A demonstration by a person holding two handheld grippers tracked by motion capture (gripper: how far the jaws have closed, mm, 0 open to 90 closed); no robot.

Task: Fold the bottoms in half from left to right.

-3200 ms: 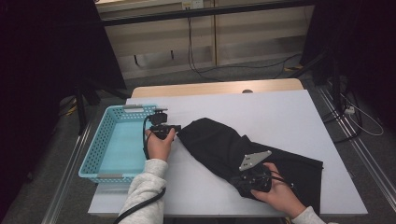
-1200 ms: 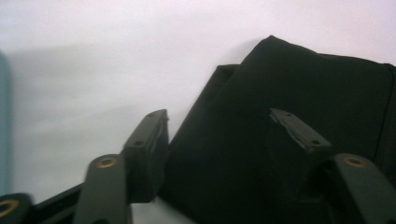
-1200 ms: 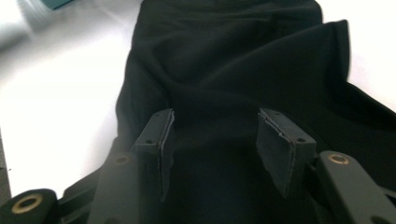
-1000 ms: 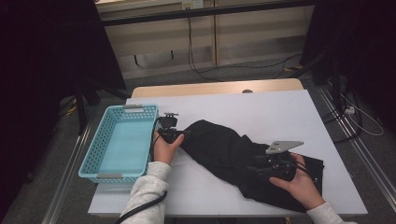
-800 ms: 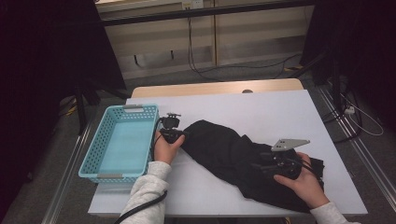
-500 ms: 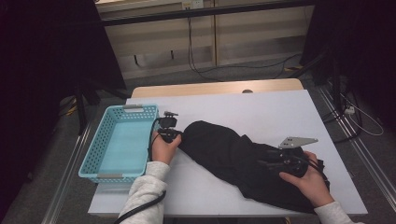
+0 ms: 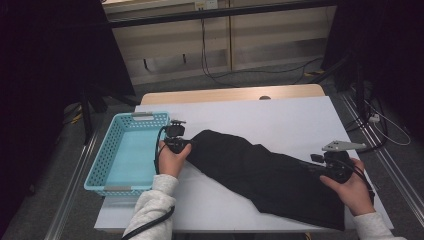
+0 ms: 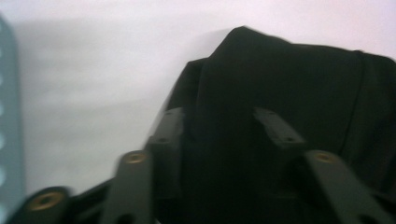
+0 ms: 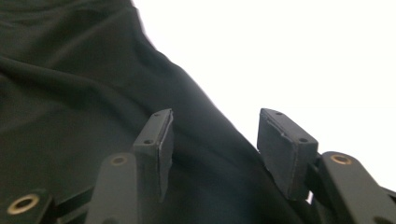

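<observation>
— Starting from our left gripper (image 8: 219,128): its jaws stand apart and have just been opening, with the near end of the black garment (image 7: 265,172) between them. Are the pads pressing on it?

— It doesn't look like it, though that view is blurred, so we hedge. The cloth runs up between the jaws and the pads seem to stand off it on both sides.

— And our right gripper (image 9: 212,140)?

— Its jaws are parted too and have been closing a little; the pads hang over the garment's edge without pinching it. In the right gripper view the hem runs diagonally under the jaws, black cloth on one side, bare white table (image 7: 280,117) on the other.

— So which way does the garment lie?

— Its long axis runs from our left gripper (image 7: 176,140), beside the blue basket (image 7: 102,172), slantwise down to our right gripper (image 7: 320,167) near the table's right edge — one gripper at each end. The basket lies just behind the left hand, so we judge the left end is the nearer one to carry in.
</observation>
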